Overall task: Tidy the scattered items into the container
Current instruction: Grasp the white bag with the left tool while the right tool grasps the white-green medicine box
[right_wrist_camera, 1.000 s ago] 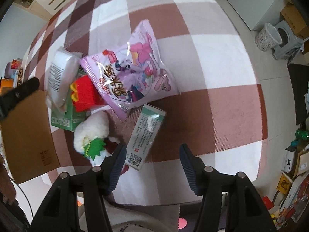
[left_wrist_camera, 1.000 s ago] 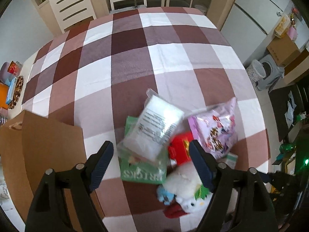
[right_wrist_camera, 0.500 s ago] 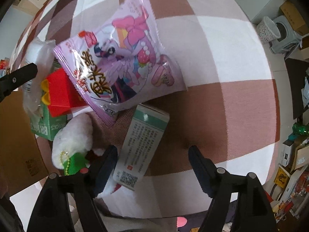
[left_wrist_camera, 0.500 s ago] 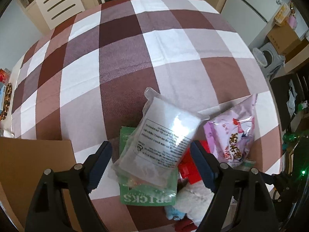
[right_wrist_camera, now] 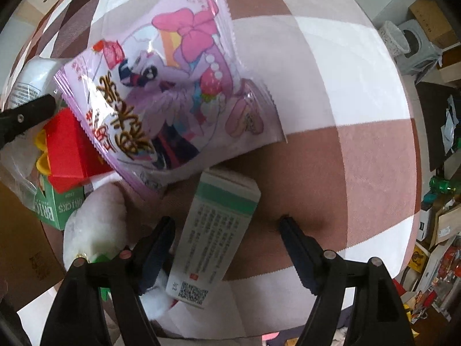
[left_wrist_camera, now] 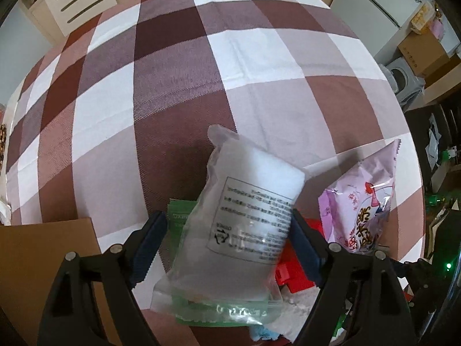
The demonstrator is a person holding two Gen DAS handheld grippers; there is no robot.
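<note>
Six or so items lie heaped on the checked desk (left_wrist_camera: 259, 57), and from what shows none of them is in the container yet, so almost the whole task is ahead of you. Your left gripper (left_wrist_camera: 227, 245) points down with its jaws wide apart on either side of the clear plastic bag (left_wrist_camera: 245, 216), low centre of the left view; the pads do not press on it. That bag rests on top of the green box (right_wrist_camera: 57, 207), with the red toy (right_wrist_camera: 69, 150) just to its right. The brown cardboard container (left_wrist_camera: 43, 248) sits at the lower left of the same view, just beside the pile, and you cannot see inside it.

Your right gripper (right_wrist_camera: 227, 248) has just been opening, and now its jaws stand apart around the white and green carton (right_wrist_camera: 213, 236), low centre of the right view, without gripping it. The purple snack bag (right_wrist_camera: 167, 92) overlaps the carton's far end, and the white plush toy (right_wrist_camera: 95, 225) lies touching the left finger. Both grabs look ready to close, and I judge the snack bag, red toy, green box and plush toy remain for later trips.
</note>
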